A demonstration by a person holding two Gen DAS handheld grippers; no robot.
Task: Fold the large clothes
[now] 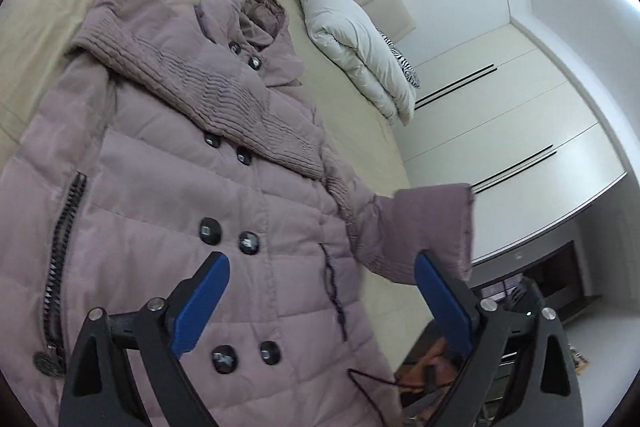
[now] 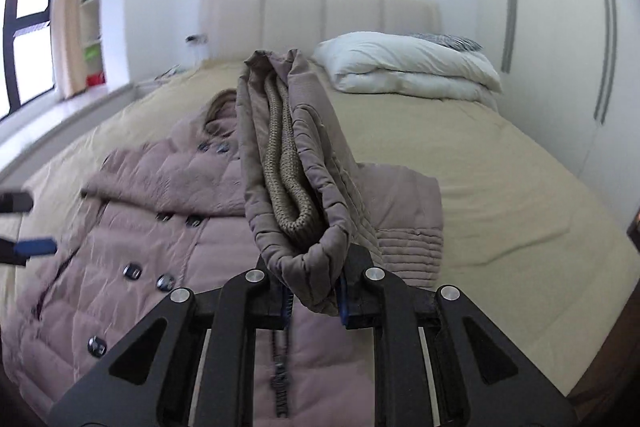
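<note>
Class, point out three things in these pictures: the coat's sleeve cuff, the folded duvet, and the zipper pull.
sleeve cuff (image 2: 288, 163), right wrist view, knitted inner cuff.
folded duvet (image 1: 352, 43), left wrist view, top face.
zipper pull (image 1: 49, 363), left wrist view, round tab.

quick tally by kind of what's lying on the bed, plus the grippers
Mauve quilted button coat: 1
White folded duvet: 1
Zebra-print pillow, mostly hidden behind the duvet: 1
Black grippers with blue pads: 2 (left open, right shut on the coat's cuff)
Total: 5
</note>
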